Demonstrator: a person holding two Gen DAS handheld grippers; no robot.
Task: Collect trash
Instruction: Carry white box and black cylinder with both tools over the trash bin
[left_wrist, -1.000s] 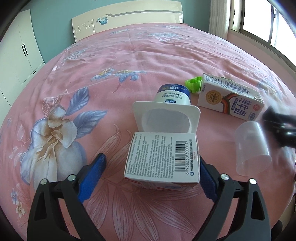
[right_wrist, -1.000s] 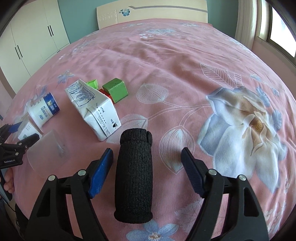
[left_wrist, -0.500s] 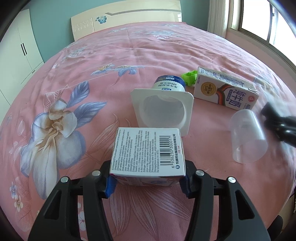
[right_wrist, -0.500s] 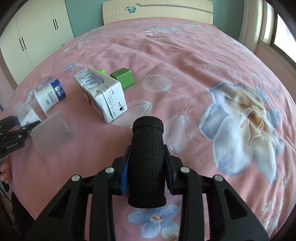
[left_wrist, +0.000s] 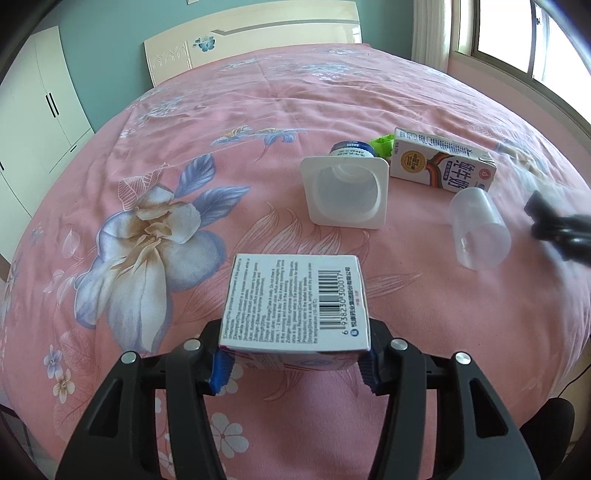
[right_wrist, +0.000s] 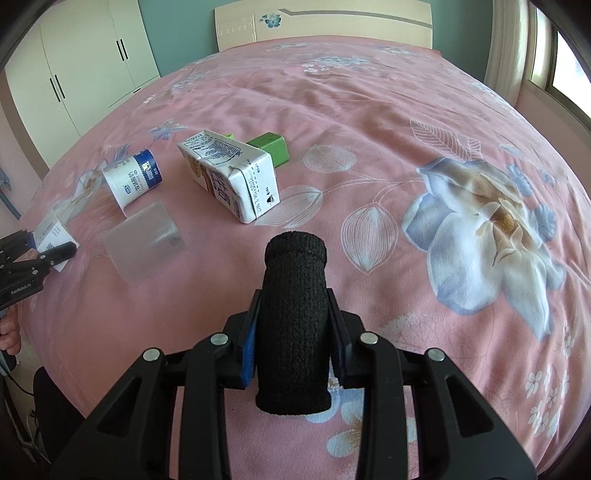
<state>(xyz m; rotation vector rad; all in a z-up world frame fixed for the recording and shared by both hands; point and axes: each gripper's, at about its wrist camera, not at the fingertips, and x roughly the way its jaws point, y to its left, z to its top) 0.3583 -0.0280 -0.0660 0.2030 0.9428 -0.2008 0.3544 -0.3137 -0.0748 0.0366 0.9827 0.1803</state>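
My left gripper (left_wrist: 295, 363) is shut on a small white box (left_wrist: 295, 302) with a barcode, lifted just off the pink bedspread. My right gripper (right_wrist: 293, 343) is shut on a black knitted sleeve-like roll (right_wrist: 293, 317), held upright between its blue pads. On the bed lie a white square-rimmed tub (left_wrist: 345, 194), a blue-and-white yogurt cup (right_wrist: 133, 179), a milk carton (right_wrist: 231, 177) and a clear plastic cup (right_wrist: 146, 242). The left gripper (right_wrist: 40, 254) with its box shows at the left edge of the right wrist view.
A green block (right_wrist: 271, 146) sits behind the milk carton. The bedspread (left_wrist: 184, 122) runs back to a cream headboard (right_wrist: 321, 22). White wardrobes (right_wrist: 81, 59) stand at left, a window (left_wrist: 517, 37) at right. A hand (right_wrist: 9, 332) shows at the bed's near-left edge.
Both grippers went from open to shut, the left on the white box and the right on the black roll. Both have since pulled back and lifted slightly with their loads.
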